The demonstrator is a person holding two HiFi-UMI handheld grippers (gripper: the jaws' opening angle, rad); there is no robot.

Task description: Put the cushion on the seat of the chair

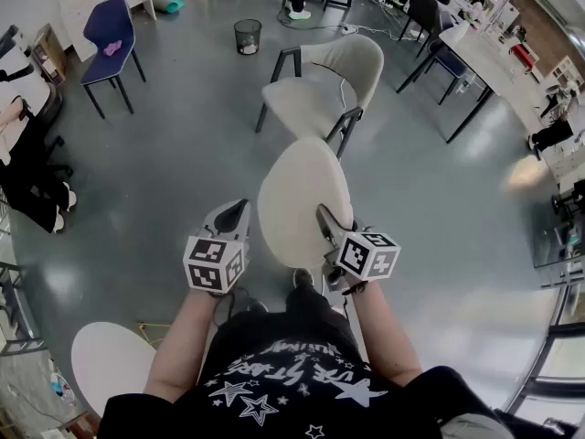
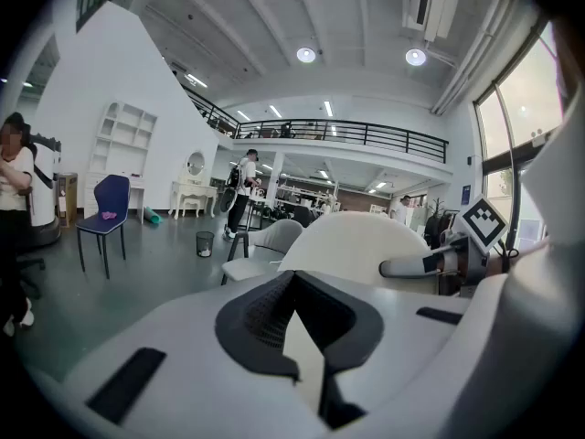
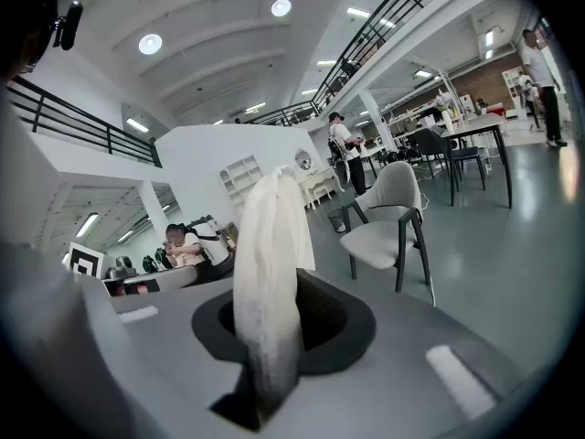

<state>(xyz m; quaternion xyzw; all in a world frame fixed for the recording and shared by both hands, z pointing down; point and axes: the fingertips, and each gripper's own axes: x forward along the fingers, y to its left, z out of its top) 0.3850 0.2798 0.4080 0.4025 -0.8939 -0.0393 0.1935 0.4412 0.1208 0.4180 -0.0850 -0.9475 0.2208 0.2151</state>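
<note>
We pinch the cream cushion (image 1: 297, 199) at opposite edges with the left hand-held gripper (image 1: 233, 216) and the right hand-held gripper (image 1: 326, 219), so it hangs spread in mid-air just short of the chair (image 1: 352, 67), ready to lie flat on its bare seat (image 1: 302, 97).

I stand in a large open-plan office hall. Desks (image 1: 480, 53) line my 2 o'clock, a waste bin (image 1: 247, 37) at 12; a railed mezzanine (image 2: 338, 135) overhead.

The head view is aimed steeply down, with the left gripper (image 1: 234, 216) and right gripper (image 1: 325, 219) close below. Each gripper view is taken from just behind its fingers, along them. The chair (image 1: 322, 88) beyond the fingertips is shared by all.
</note>
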